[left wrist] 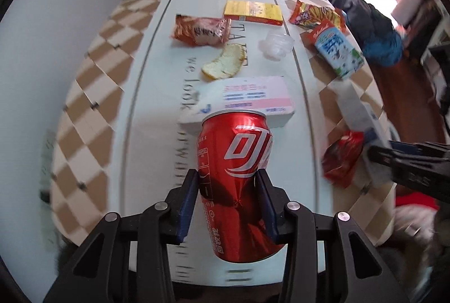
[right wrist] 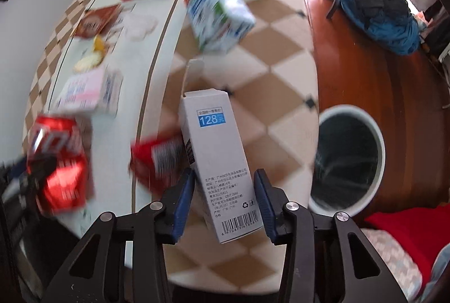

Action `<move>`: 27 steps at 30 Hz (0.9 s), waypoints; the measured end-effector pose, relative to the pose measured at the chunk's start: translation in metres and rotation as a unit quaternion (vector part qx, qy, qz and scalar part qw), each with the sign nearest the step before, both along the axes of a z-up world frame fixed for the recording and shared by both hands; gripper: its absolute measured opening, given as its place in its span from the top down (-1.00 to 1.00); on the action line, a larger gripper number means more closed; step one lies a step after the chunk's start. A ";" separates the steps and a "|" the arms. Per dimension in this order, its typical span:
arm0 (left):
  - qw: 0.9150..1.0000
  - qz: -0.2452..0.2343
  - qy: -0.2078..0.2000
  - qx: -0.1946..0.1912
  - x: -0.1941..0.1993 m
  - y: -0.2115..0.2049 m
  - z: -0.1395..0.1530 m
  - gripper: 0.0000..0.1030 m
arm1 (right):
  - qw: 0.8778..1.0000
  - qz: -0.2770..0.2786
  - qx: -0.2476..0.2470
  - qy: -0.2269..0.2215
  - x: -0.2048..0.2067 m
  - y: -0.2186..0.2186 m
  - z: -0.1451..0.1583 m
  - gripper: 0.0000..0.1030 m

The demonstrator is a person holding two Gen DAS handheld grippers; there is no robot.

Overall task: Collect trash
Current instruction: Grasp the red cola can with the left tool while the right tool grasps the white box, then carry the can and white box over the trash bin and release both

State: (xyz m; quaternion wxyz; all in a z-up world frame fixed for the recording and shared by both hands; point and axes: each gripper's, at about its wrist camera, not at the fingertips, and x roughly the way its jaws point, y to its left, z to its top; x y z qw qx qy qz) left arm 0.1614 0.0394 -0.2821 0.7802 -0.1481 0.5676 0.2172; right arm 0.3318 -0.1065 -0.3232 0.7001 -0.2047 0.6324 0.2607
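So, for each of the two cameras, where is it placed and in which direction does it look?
Left wrist: sits on the left gripper, looking along its fingers across the table; its own jaws clamp a red can, and the right gripper shows at the right edge.
Right wrist: sits on the right gripper, looking across the table's edge with the white bin on the floor to the right; its jaws sit around a white box.
Shared: the can, the milk carton, the yellow box.
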 end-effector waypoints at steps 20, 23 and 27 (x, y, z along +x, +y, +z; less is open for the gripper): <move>0.999 -0.026 -0.029 0.037 0.009 -0.004 -0.004 0.24 | 0.996 -0.066 0.053 -0.023 -0.038 -0.035 0.005 0.23; 0.996 -0.035 -0.054 0.057 0.003 -0.013 0.020 0.24 | 0.993 -0.083 0.077 -0.034 -0.042 -0.046 0.021 0.23; 0.991 -0.050 -0.098 0.081 0.000 -0.029 0.062 0.25 | 0.987 -0.106 0.115 -0.045 -0.045 -0.062 0.047 0.23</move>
